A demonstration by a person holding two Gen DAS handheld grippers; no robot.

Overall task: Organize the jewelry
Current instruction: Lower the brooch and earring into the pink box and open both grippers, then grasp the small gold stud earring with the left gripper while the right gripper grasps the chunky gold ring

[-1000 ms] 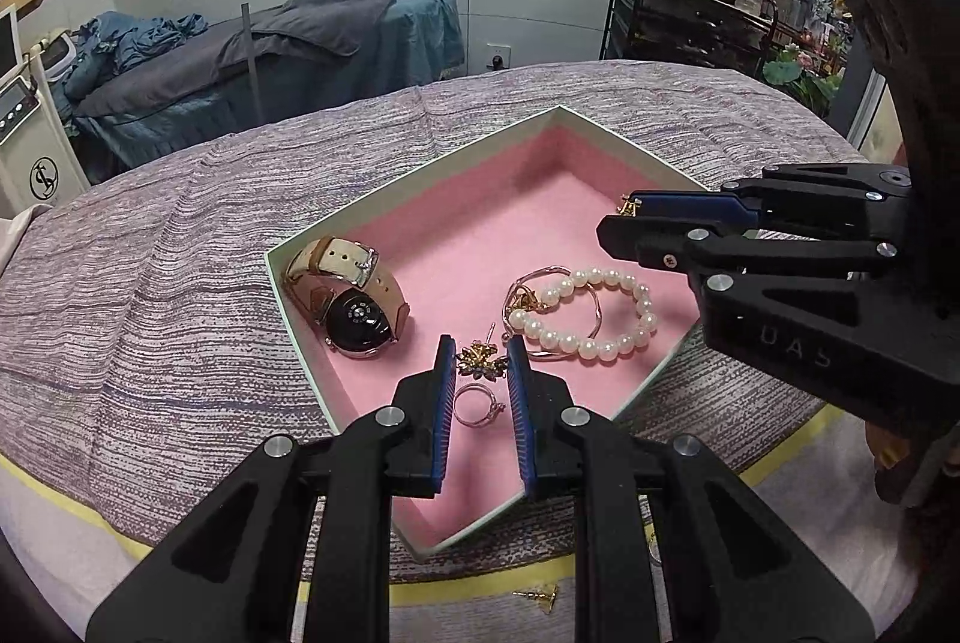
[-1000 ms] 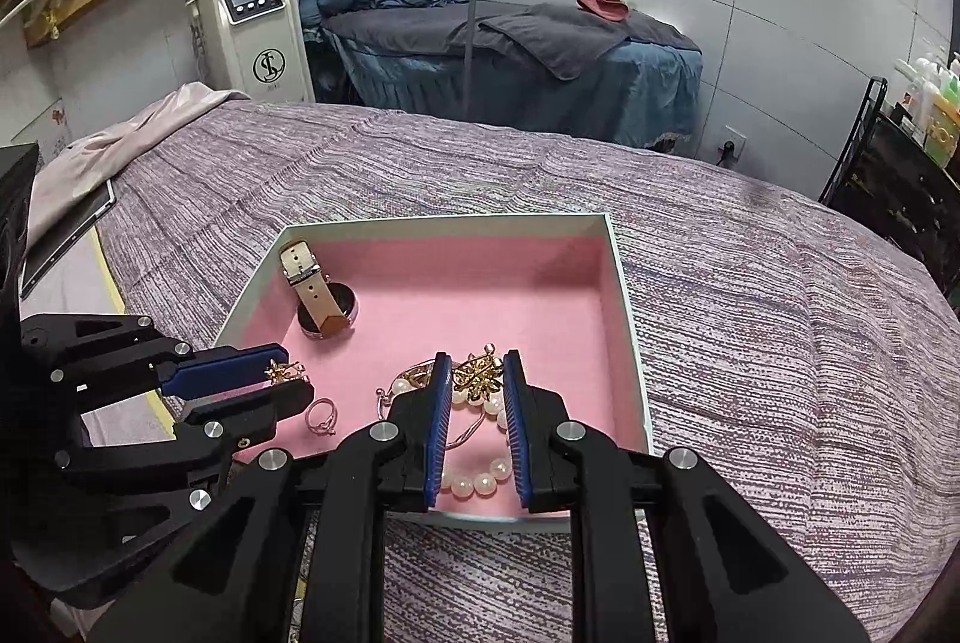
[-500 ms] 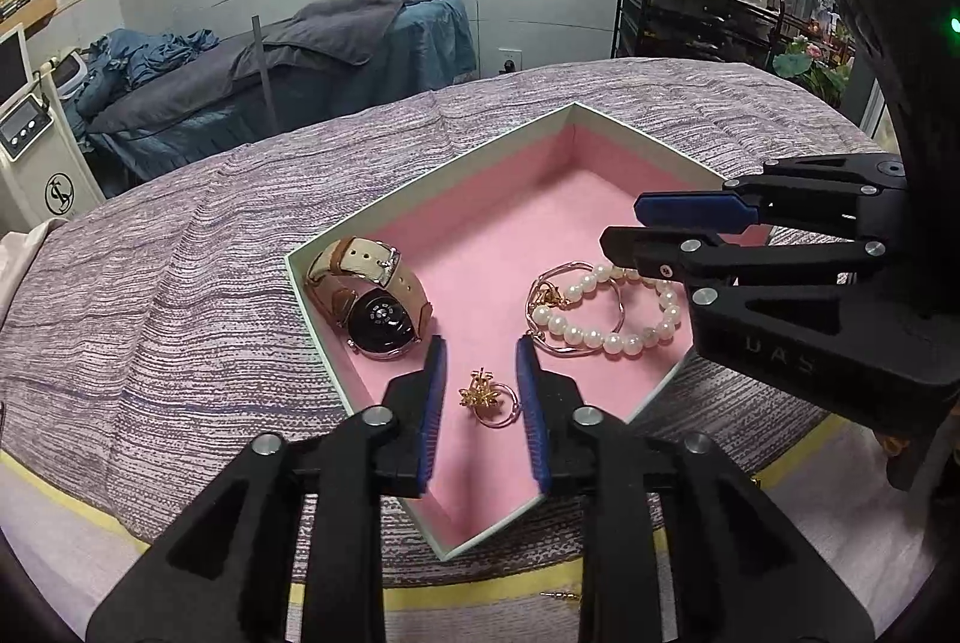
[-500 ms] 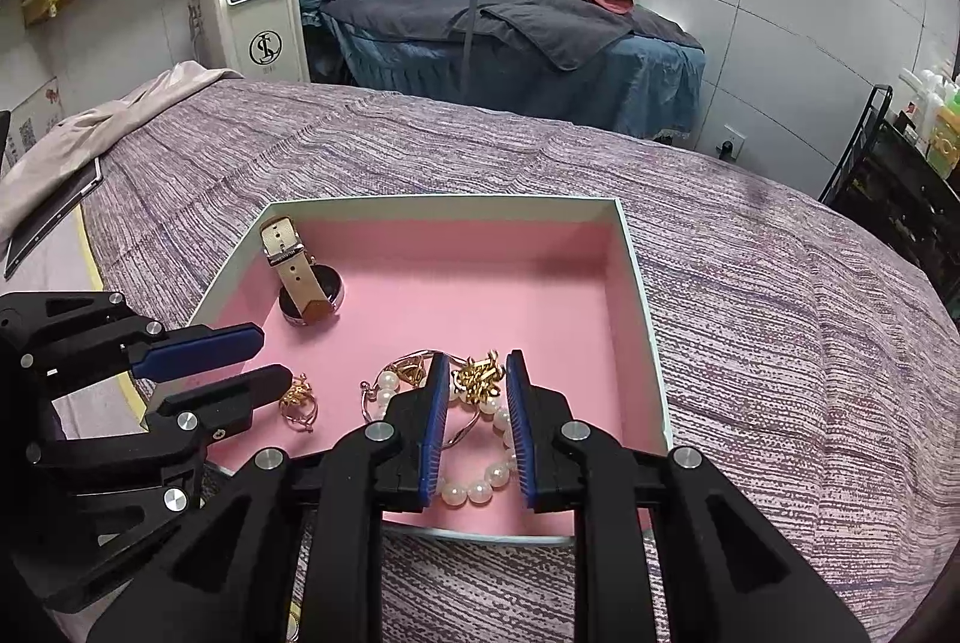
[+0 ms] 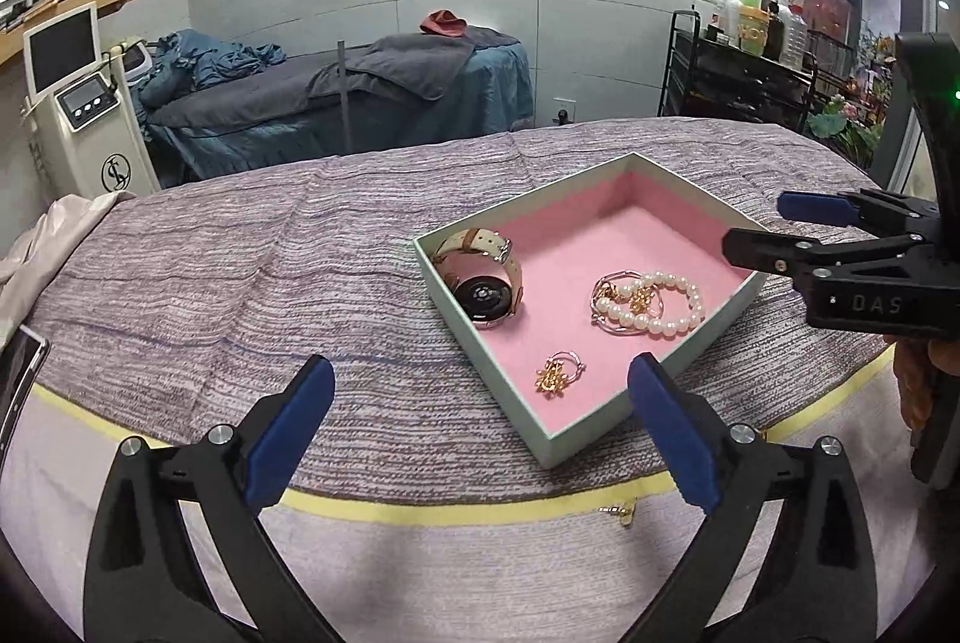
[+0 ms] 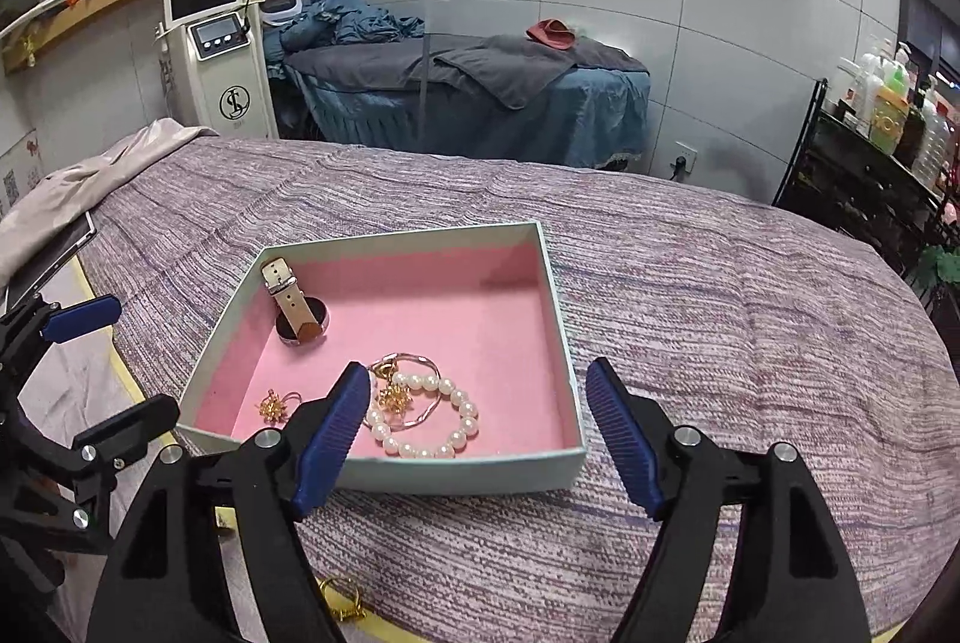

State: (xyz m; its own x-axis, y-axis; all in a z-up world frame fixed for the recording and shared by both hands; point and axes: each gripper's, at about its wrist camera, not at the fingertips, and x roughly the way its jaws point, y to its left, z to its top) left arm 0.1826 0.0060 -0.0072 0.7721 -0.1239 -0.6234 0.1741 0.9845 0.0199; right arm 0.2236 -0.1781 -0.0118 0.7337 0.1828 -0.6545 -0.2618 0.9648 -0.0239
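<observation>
A pale green box with pink lining (image 5: 660,235) (image 6: 456,319) sits on the striped cloth. Inside lie a tan-strap watch (image 5: 486,283) (image 6: 297,310), a pearl bracelet (image 5: 654,304) (image 6: 429,424) with a gold flower earring (image 5: 641,300) (image 6: 393,397) on it, and a second gold flower earring with a ring (image 5: 555,376) (image 6: 275,406). My left gripper (image 5: 480,424) is open and empty, pulled back from the box's near corner. My right gripper (image 6: 480,433) is open and empty, just in front of the box, and it also shows in the left wrist view (image 5: 780,229).
A small gold piece (image 5: 621,514) (image 6: 339,598) lies on the pale cloth near the yellow band, outside the box. A tablet (image 6: 54,253) lies at the left edge. A massage bed (image 6: 468,91), a machine (image 6: 222,61) and a bottle rack (image 5: 738,61) stand behind.
Both grippers let their gold earrings drop into the box, opened wide and pulled back from it. One earring now lies by the ring, the other on the pearl bracelet.
</observation>
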